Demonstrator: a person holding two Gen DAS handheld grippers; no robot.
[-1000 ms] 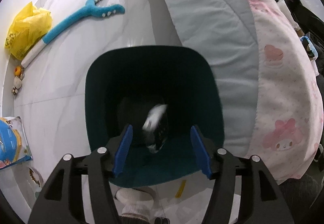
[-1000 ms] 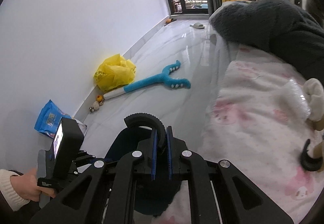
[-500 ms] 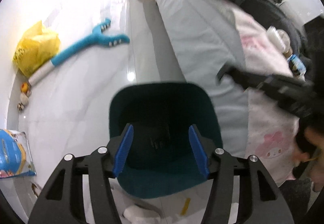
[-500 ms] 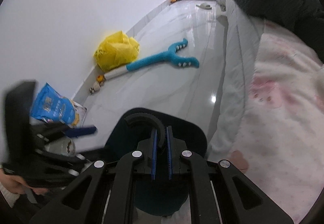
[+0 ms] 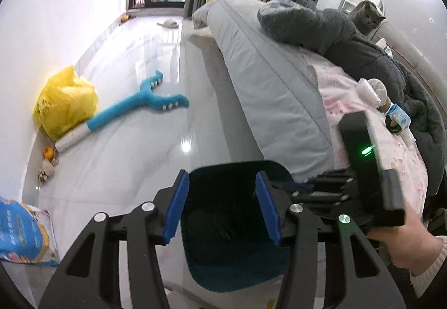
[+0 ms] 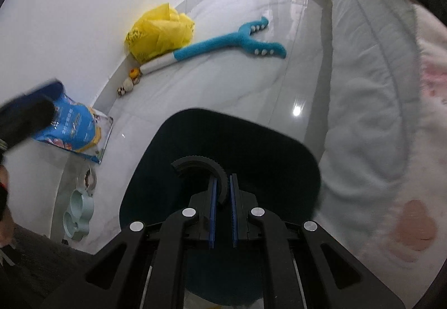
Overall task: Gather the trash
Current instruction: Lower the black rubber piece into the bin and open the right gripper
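The dark teal trash bin [image 5: 240, 166] stands on the floor beside the bed. My left gripper [image 5: 222, 207] hangs above its mouth; its jaws are closing with nothing between the blue pads [image 5: 176, 208]. In the right wrist view the same bin [image 6: 240, 124] fills the lower middle. My right gripper [image 6: 222, 193] is shut on a black ridged half-ring [image 6: 195, 162] and holds it over the bin's opening. The right gripper's black body [image 5: 366, 169], in a person's hand [image 5: 405, 247], shows at the right of the left wrist view. The inside of the bin is too dark to read.
A bed with a grey duvet [image 5: 268, 80] and pink sheet runs along the right, with a bottle [image 5: 398, 114] and small items on it and a grey cat [image 5: 367, 17] behind. On the floor lie a yellow bag [image 5: 64, 105], a blue plush toy [image 5: 145, 102], a blue pouch [image 6: 72, 124] and a pet bowl [image 6: 78, 208].
A small white-and-black item seen between the left jaws dropped into the bin. The left gripper then rose, tilted up and narrowed. The right gripper came down over the bin with the half-ring.
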